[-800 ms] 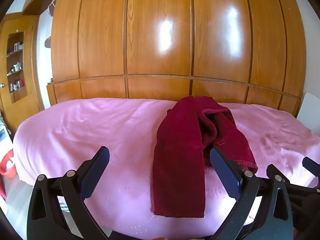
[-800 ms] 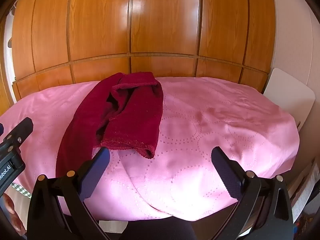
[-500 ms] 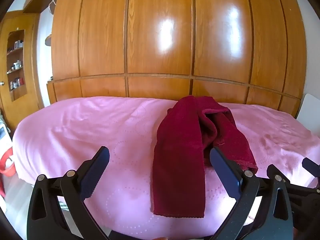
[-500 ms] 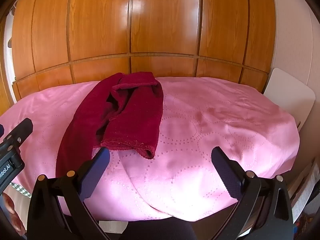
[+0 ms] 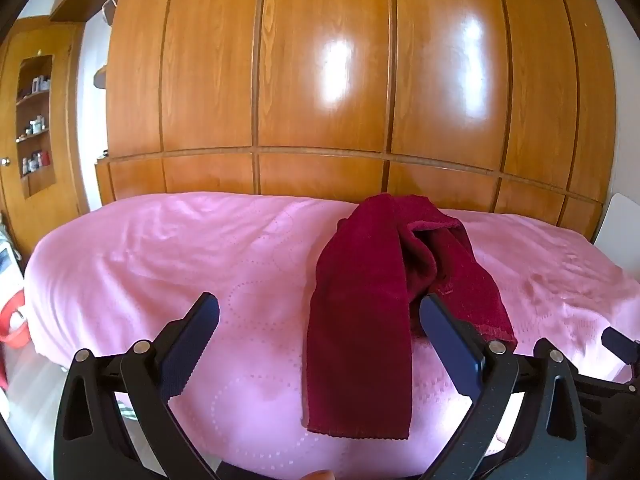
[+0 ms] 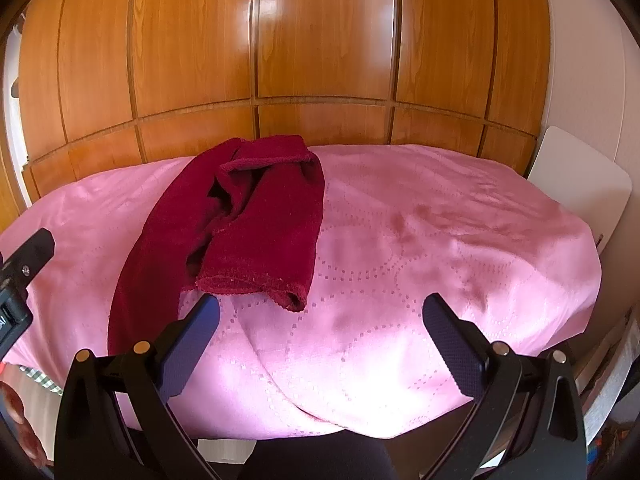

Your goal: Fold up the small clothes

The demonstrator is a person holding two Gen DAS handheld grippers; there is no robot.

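Both grippers are held level before the near edge of the pink bed [image 5: 168, 264], left gripper [image 5: 320, 312] and right gripper [image 6: 320, 312] spread apart (nothing gripped). The crimson cloth [image 5: 360, 320] is draped from far edge to near edge.

Barely any change: left view drifts slightly left and up, dark red cloth [image 5: 360, 320] sitting marginally lower-right; right view unchanged.

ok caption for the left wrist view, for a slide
Open left claw hovers over a crumpled dark red cloth on a pink bedspread.
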